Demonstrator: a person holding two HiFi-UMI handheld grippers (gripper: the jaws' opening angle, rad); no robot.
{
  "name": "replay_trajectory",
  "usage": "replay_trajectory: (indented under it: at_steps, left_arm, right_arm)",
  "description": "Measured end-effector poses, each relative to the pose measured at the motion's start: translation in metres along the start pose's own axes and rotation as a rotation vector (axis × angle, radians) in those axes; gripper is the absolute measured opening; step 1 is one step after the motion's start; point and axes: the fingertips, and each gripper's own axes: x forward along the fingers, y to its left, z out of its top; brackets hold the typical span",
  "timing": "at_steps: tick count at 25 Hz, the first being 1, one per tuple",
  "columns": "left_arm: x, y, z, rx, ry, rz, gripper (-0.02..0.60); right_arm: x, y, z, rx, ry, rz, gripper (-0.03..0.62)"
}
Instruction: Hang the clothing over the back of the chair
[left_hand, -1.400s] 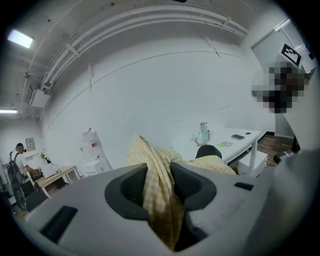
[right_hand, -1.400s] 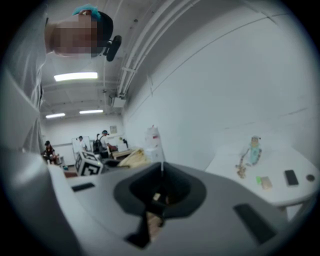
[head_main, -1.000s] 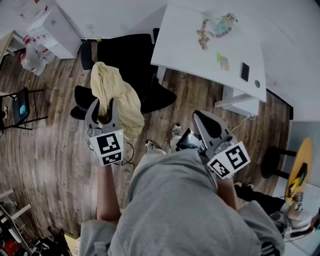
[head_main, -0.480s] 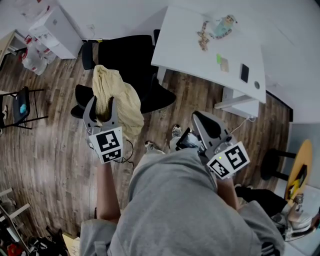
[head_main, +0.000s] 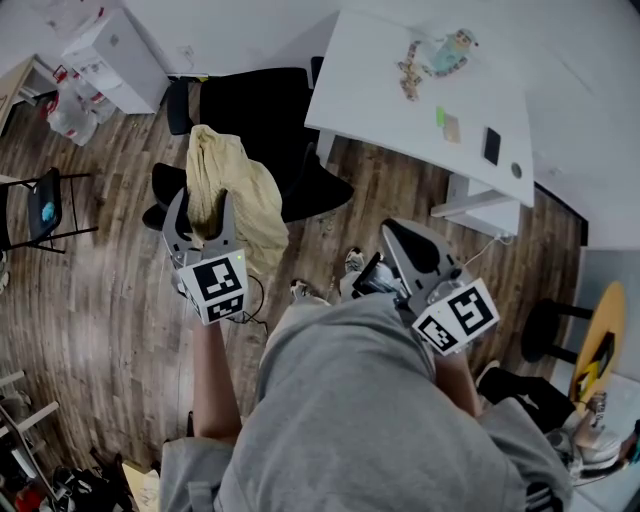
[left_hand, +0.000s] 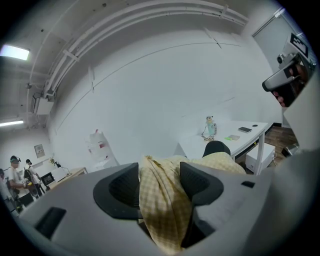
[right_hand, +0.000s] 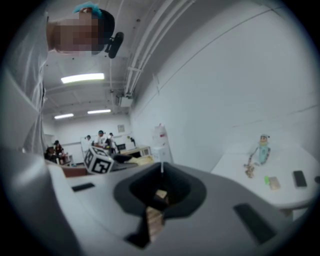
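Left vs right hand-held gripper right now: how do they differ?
Left hand-held gripper: jaws apart, just been opening, yellow cloth between them. Right hand-held gripper: jaws together, nothing between. Left is at the cloth on the chair; right is away from both. Both carry marker cubes.

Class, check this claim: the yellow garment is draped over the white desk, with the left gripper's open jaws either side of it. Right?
No. The head view shows the garment draped over the black chair, not the desk. The left gripper has just been opening its jaws, which do stand either side of it.
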Motion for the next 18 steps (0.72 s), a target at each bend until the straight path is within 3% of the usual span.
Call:
replay_trajectory:
  at_steps: [7,10,15,18]
  left_arm:
    - [-0.012,0.003,0.007,0.01,-0.02,0.018,0.277]
    - [-0.021,0.007,0.011,0.027,-0.046,0.064,0.204]
    - [-0.038,0.015,0.021,-0.012,-0.083,0.102,0.067]
    - [-0.046,0.015,0.022,-0.024,-0.092,0.105,0.044]
  right_arm:
    - [-0.001,0.0,0.0,0.006,-0.006,0.014,0.035]
    - [-0.001,-0.001,-0.001,0.009,-0.006,0.024,0.035]
    - [0.001,0.003,0.002,0.003,-0.009,0.052,0.035]
    - [0.0,0.004,0.001,0.003,-0.013,0.064,0.035]
